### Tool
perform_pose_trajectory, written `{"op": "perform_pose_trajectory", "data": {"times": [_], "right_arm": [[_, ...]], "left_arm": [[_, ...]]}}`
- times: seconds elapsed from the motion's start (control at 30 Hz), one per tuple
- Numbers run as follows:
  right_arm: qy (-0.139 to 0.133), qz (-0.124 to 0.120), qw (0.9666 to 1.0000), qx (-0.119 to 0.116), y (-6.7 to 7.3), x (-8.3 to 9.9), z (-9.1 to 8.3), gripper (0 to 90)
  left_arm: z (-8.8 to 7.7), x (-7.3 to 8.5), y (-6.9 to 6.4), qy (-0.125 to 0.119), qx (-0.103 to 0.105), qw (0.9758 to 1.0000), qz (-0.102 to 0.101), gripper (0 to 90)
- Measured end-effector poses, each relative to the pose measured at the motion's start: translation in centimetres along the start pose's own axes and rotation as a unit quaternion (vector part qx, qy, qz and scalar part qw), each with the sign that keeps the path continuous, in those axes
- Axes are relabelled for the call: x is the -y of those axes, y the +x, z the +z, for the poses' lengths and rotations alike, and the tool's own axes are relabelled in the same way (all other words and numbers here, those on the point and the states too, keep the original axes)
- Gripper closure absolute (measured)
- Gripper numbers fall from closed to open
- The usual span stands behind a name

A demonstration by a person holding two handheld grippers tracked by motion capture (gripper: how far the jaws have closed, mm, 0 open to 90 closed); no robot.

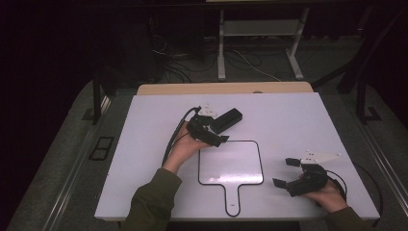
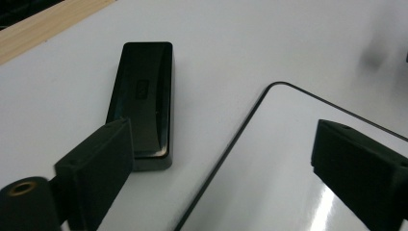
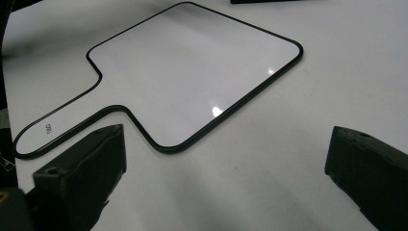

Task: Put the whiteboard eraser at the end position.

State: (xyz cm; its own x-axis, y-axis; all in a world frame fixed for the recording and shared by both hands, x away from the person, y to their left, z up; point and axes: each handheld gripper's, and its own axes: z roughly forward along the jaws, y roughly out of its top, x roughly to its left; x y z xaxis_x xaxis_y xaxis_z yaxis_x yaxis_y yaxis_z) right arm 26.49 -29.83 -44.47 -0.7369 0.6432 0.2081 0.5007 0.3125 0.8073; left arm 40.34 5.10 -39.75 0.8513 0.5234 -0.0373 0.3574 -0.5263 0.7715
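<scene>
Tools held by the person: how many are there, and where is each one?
2. The left tool is open beside the black eraser; the right tool is open, right of the paddle whiteboard.

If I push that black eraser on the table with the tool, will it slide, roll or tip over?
The eraser will probably slide rather than roll: it is a flat, long block lying on its broad face. Tipping seems unlikely, since it sits low. Its glossy top may be slippery in a grip, and the smooth white table should offer little resistance. The open left tool is beside it.
</scene>
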Motion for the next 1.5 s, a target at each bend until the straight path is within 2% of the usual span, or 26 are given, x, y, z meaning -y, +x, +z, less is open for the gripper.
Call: {"op": "perform_pose_trajectory", "data": {"times": [0.23,0.4,0.53,0.8,0.93,1.2,1.5], "right_arm": [[0.0,-0.003,1.0,0.001,0.0,0.0,0.0,0.0],[0.001,-0.001,1.0,0.003,0.1,0.0,-0.1,0.0],[0.0,-0.001,1.0,0.004,0.1,0.0,-0.1,0.0],[-0.001,-0.001,1.0,0.005,0.1,0.0,-0.2,0.0],[-0.003,-0.002,1.0,0.005,0.0,0.0,-0.2,0.0],[-0.005,-0.003,1.0,0.005,0.0,0.0,-0.2,0.0],[-0.005,-0.003,1.0,0.005,0.0,0.0,-0.2,0.0]], "left_arm": [[-1.0,1.2,-1.1,-0.01,-0.002,0.9999,0.001,0.0],[-2.1,2.0,-1.9,-0.023,-0.007,0.9997,0.005,0.0],[-2.9,2.6,-2.5,-0.037,-0.011,0.9992,0.001,0.0],[-4.4,3.8,-3.3,-0.047,-0.016,0.9987,-0.002,0.0],[-5.2,4.7,-3.6,-0.054,-0.014,0.9984,-0.009,0.0],[-6.6,6.7,-4.3,-0.058,-0.018,0.9981,-0.009,0.0],[-8.1,9.1,-4.9,-0.071,-0.035,0.9968,-0.01,0.0]]}}
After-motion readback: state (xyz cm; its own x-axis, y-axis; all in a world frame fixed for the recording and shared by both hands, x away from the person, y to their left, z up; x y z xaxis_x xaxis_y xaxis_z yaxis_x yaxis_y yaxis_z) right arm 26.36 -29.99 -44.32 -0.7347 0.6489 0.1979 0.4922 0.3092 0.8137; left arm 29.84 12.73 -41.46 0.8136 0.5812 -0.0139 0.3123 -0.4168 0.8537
